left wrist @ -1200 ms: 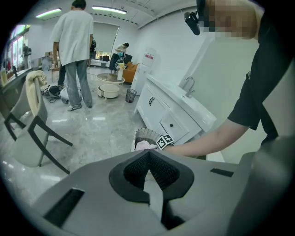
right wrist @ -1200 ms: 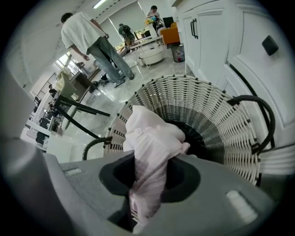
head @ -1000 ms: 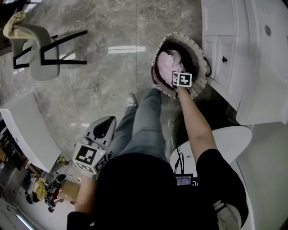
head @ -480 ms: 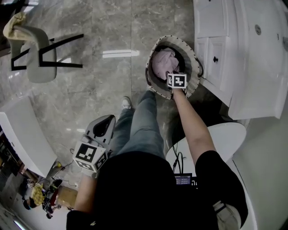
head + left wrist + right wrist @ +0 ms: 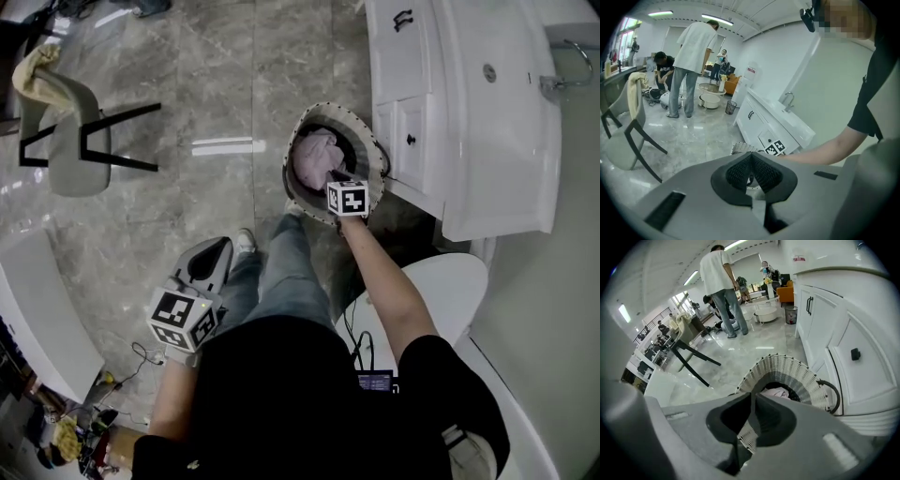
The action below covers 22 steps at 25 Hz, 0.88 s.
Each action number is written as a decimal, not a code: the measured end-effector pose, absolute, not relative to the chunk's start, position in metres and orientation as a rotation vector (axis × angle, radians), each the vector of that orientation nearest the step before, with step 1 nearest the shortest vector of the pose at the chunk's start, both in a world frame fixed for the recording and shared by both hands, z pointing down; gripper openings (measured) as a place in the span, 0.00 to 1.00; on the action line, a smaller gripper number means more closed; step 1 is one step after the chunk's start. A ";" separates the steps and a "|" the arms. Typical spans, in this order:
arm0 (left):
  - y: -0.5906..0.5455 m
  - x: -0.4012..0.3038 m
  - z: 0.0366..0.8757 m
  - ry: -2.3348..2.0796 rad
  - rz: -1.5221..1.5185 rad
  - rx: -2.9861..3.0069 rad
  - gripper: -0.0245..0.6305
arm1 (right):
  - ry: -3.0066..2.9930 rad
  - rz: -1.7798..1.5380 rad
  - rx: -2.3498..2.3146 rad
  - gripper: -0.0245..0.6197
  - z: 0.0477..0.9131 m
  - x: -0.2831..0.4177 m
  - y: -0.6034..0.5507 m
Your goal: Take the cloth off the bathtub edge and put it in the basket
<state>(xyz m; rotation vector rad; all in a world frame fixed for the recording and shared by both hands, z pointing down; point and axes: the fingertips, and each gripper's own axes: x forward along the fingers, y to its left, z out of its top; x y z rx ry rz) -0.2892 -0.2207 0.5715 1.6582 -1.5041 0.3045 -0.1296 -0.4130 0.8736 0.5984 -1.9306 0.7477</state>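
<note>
The pink cloth (image 5: 314, 159) lies crumpled inside the round woven basket (image 5: 367, 148) on the floor beside the white cabinet. My right gripper (image 5: 343, 186) hovers over the basket's near rim, just clear of the cloth. Its jaws are closing and have come almost together with nothing between them. In the right gripper view the basket (image 5: 783, 366) and a bit of cloth (image 5: 776, 392) show past the gripper (image 5: 753, 394). My left gripper (image 5: 208, 262) hangs low at my left side, shut and empty. Its tips (image 5: 751, 153) meet in the left gripper view.
A white vanity cabinet with a sink (image 5: 469, 94) stands right of the basket. A grey chair (image 5: 70, 141) with a yellow cloth draped on it is at the far left. A white rounded fixture (image 5: 450, 281) sits by my right side. People (image 5: 693, 56) stand further off.
My right gripper has drawn back from over the cloth toward the basket's near rim, and its jaws have come together. The cloth stays in the basket. The left gripper has barely moved.
</note>
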 end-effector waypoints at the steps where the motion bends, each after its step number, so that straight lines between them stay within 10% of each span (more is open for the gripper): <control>1: -0.222 -0.290 0.568 -1.508 0.301 1.665 0.06 | -1.947 0.745 0.596 0.06 0.863 -0.132 -0.412; 22: -0.223 -0.336 0.458 -1.578 0.193 1.854 0.06 | -2.273 0.697 0.634 0.03 0.580 -0.188 -0.365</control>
